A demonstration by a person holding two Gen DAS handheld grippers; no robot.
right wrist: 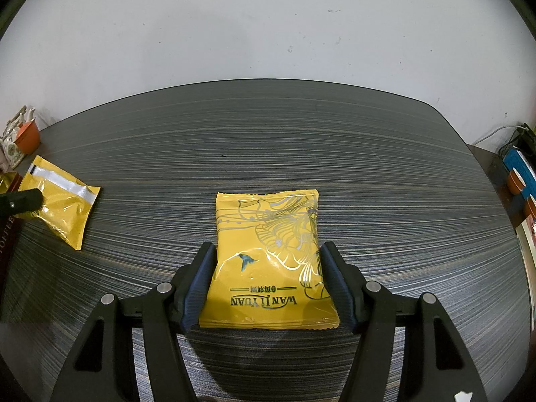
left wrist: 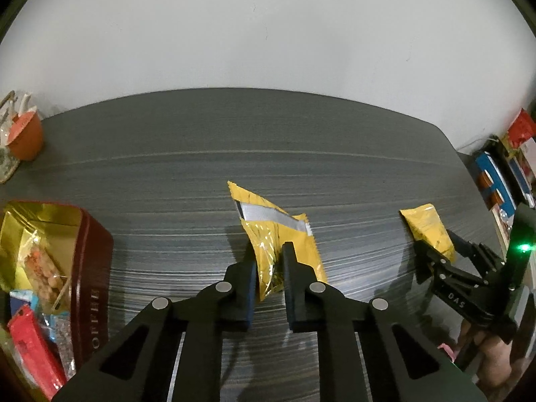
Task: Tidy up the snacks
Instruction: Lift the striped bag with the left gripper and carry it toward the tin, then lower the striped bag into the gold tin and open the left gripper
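Observation:
My left gripper point(left wrist: 269, 254) is shut on a yellow snack packet with a silver strip point(left wrist: 271, 224), pinching its near edge just above the dark striped table point(left wrist: 201, 174); the same packet shows at the left of the right wrist view point(right wrist: 63, 197). My right gripper point(right wrist: 266, 264) is open, its fingers on either side of a second yellow packet printed "WAN LI YUAN" point(right wrist: 268, 261) that lies flat on the table. In the left wrist view this packet point(left wrist: 428, 227) and the right gripper point(left wrist: 442, 251) are at the right.
A dark red tin point(left wrist: 90, 268) with a gold lining holds several snacks at the left. An orange cup point(left wrist: 26, 137) stands at the far left table edge. Boxes and books point(left wrist: 502, 181) sit beyond the right edge. A white wall stands behind.

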